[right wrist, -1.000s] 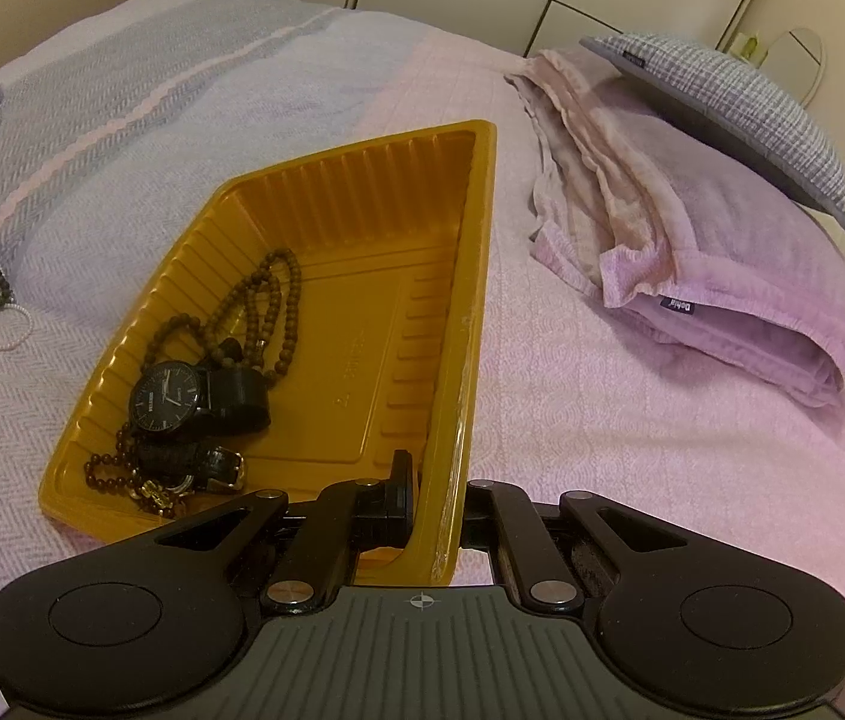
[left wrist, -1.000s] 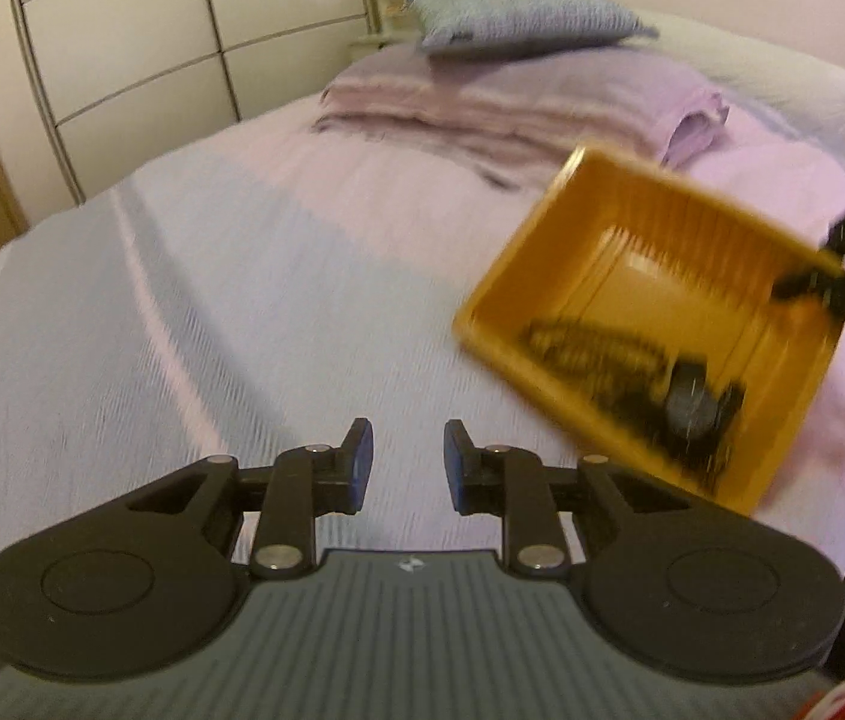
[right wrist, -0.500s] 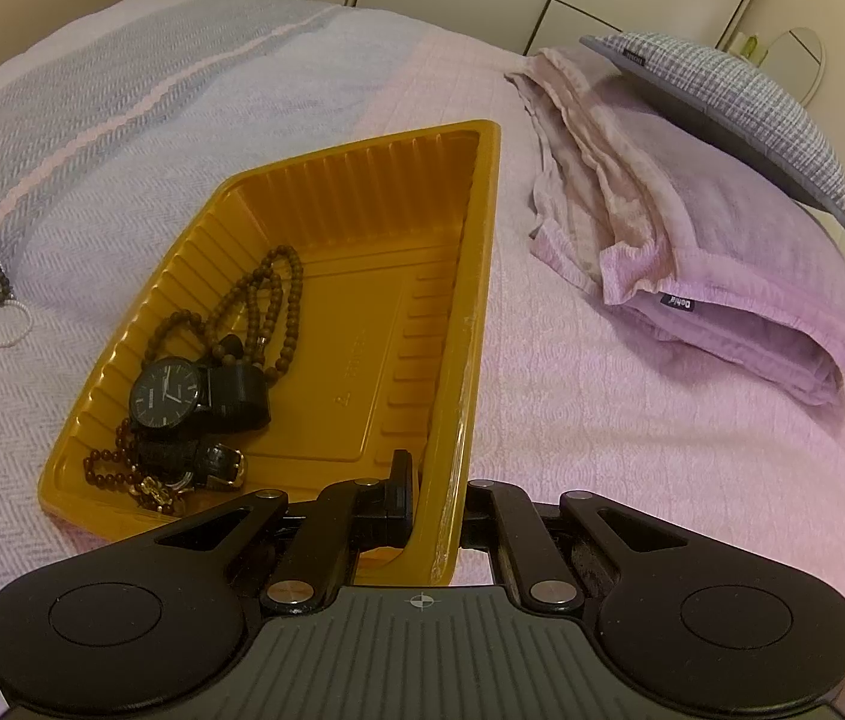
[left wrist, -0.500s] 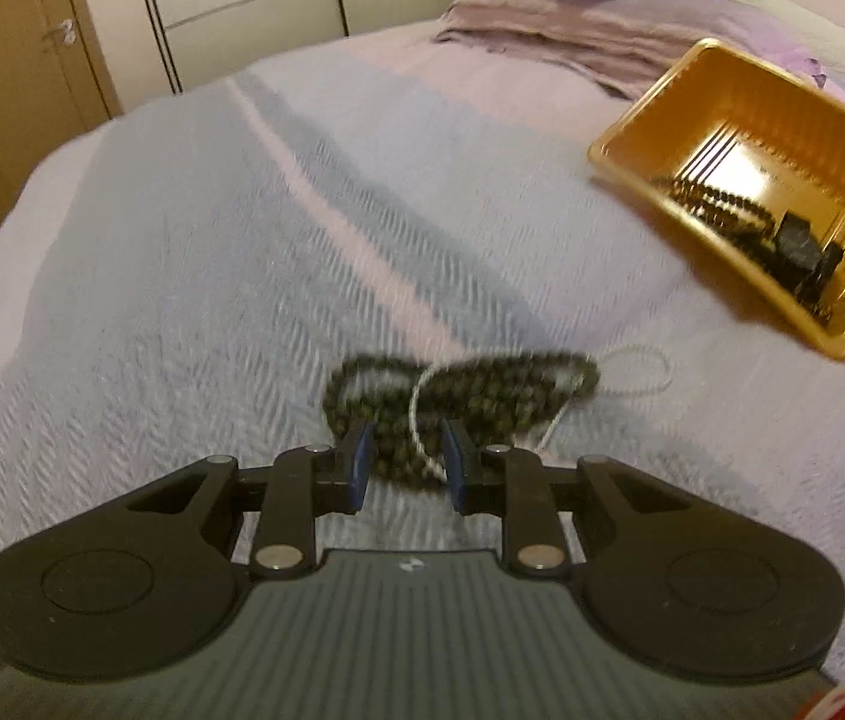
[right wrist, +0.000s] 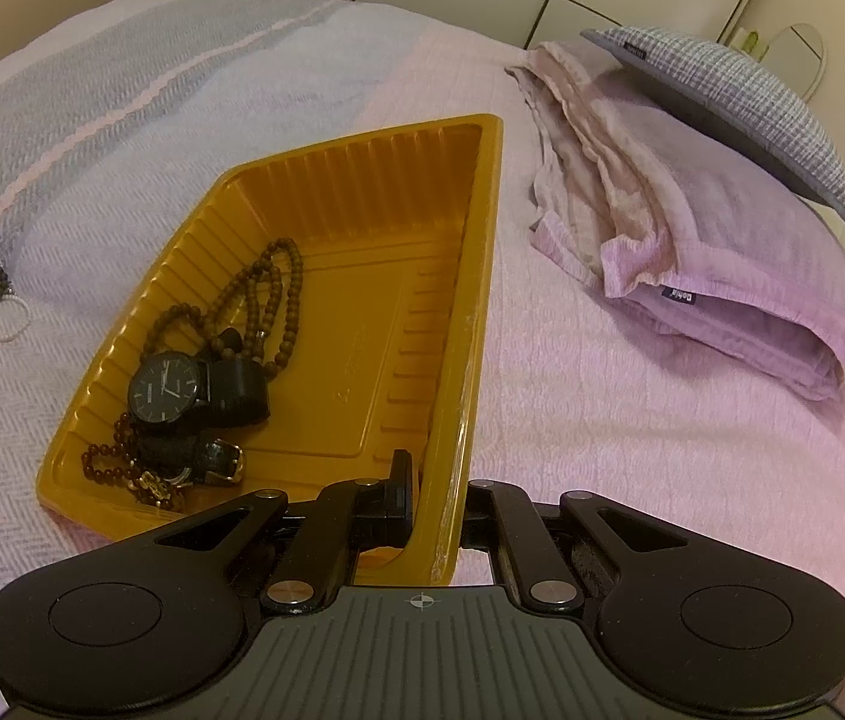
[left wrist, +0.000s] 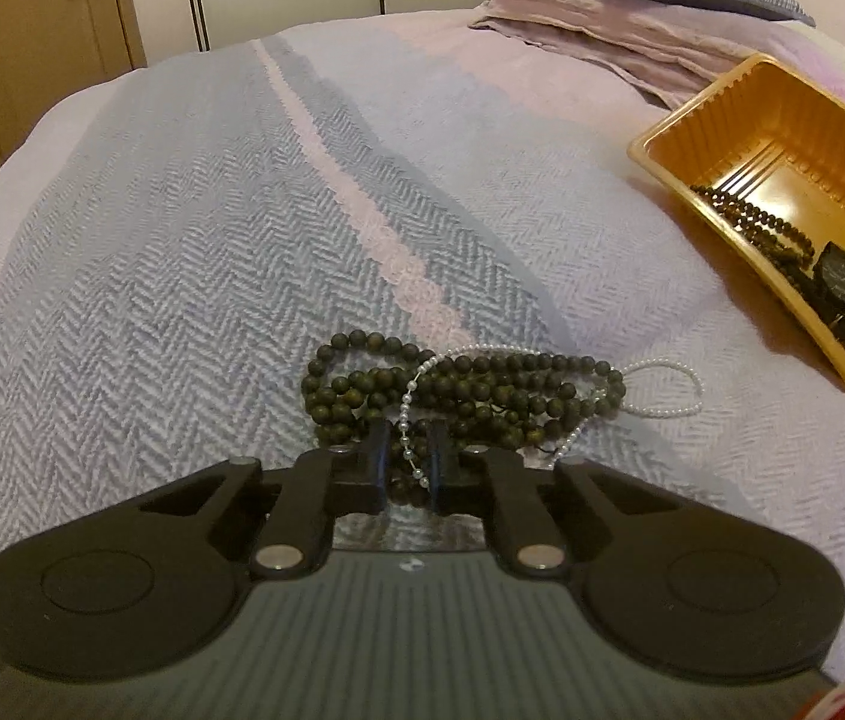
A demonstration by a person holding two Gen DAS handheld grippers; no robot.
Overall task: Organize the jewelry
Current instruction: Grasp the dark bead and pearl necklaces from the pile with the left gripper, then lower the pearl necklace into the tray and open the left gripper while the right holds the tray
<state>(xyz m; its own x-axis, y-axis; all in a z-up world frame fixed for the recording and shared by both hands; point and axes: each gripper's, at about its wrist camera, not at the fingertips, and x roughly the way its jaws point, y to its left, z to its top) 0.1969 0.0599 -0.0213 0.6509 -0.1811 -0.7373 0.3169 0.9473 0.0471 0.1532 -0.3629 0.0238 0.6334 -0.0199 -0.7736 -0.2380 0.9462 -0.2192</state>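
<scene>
The right gripper (right wrist: 429,483) pinches the near wall of the yellow tray (right wrist: 485,276) holding a black watch (right wrist: 165,389) and brown beads (right wrist: 269,306)

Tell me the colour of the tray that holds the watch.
Orange-yellow tray, ribbed walls; the right wrist view shows it best.

The left gripper (left wrist: 409,450) points down at a slant toward the bed, and its jaws have just been closing, with dark beads (left wrist: 458,384) and a thin string of white pearls (left wrist: 407,420) caught in the narrow gap between its fingers. The right gripper (right wrist: 431,498) also slants downward, its jaws clamped on the near wall of an orange tray (right wrist: 470,312), one finger inside the tray and the other outside.
</scene>
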